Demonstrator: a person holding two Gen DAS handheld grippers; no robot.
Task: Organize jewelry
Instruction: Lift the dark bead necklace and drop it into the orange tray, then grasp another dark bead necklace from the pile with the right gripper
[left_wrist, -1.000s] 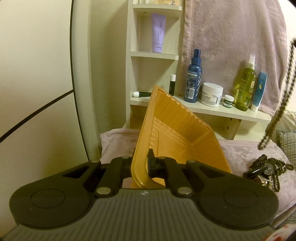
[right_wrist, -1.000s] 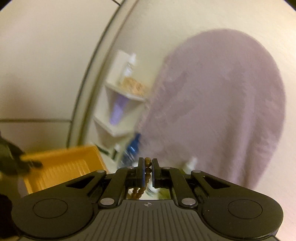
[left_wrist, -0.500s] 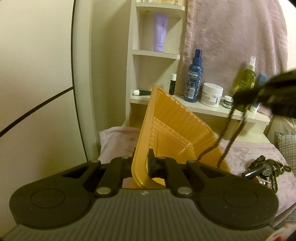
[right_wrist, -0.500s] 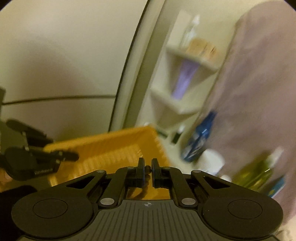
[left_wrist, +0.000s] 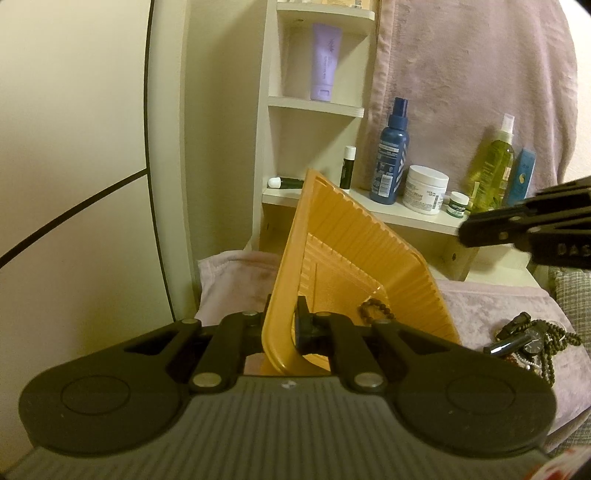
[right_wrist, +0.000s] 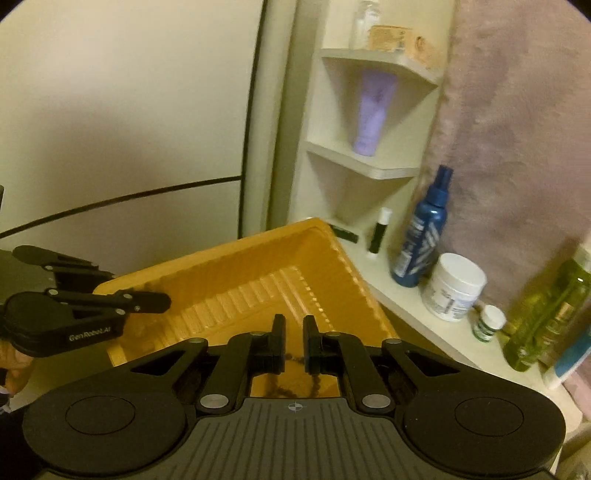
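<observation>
In the tray, low against its ribbed floor, lies a loop of dark beads. The orange tray is tipped up on edge above a mauve blanket. The left gripper points slightly downward and is clamped on the tray's near rim. The right gripper hangs over the tray's open side, angled down. Its jaws are drawn close, with only a slit between them. Beads show low in that slit, but I cannot tell whether they are pinched or lie beneath.

"GenRobot.AI" is printed on the left gripper's side, and "DAS" can be read on the right one. More jewelry is heaped on the blanket, right of the tray. Bottles stand on the shelf behind, their labels too small to read.
</observation>
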